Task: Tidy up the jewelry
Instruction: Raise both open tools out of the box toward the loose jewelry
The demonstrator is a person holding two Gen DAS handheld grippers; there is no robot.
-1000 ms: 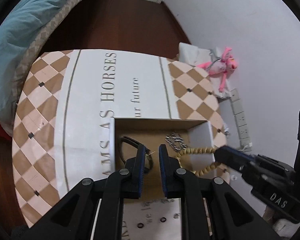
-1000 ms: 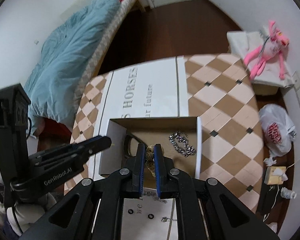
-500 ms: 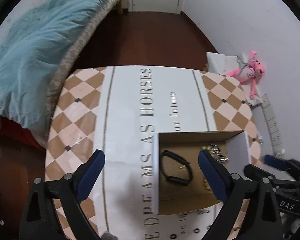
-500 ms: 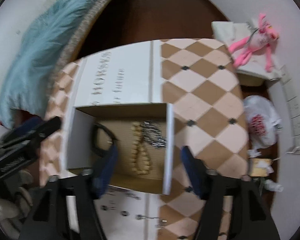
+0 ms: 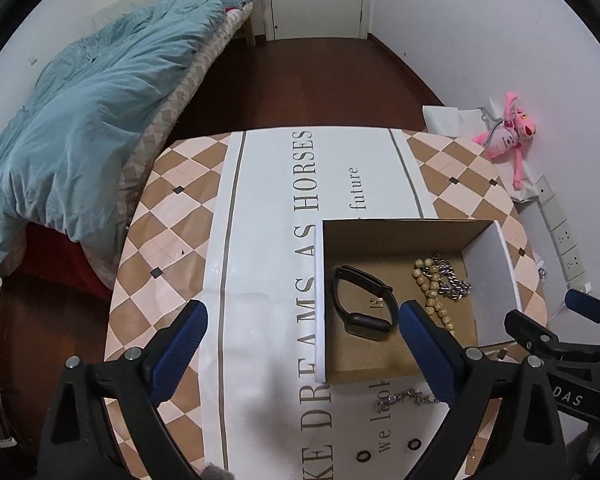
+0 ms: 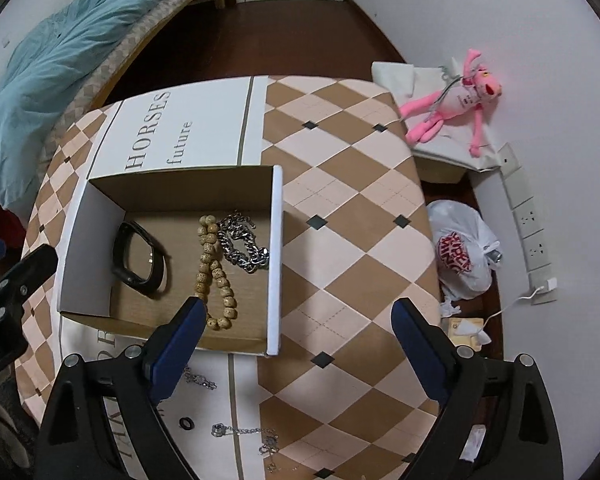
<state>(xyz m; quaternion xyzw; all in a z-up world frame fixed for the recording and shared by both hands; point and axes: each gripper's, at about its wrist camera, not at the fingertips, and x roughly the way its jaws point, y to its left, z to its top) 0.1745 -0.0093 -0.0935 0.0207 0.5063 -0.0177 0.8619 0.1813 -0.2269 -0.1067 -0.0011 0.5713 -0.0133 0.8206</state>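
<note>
A bed heaped with a rumpled teal duvet (image 5: 84, 128) runs along the far wall. Nearer stands the round counter with a tan-and-cream checked cloth (image 6: 339, 208), crossed by a white paper runner printed with grey lettering (image 5: 268, 216). On the runner sits the open cardboard box with white outer walls (image 6: 275, 256).

Both pairs of tongs hang above the near edge of the counter. The left tongs (image 5: 301, 334) gape wide with nothing between the blue pads; the right tongs (image 6: 298, 330) are spread just as far, also empty.

On the floor by the wall lie a pink plush panther (image 6: 455, 98) and a tied white plastic bag with a red logo (image 6: 459, 256).

Inside the box, the black smartwatch band (image 6: 140, 254) lies to the left, the string of tan wooden beads (image 6: 214, 272) in the middle, and the chunky silver chain bracelet (image 6: 242, 246) just beside the beads, touching them at the far end.

Outside the box, on the near part of the runner, lie a thin silver chain (image 6: 244, 430), another small silver chain (image 5: 405, 396) and a few small black rings (image 5: 413, 444).
</note>
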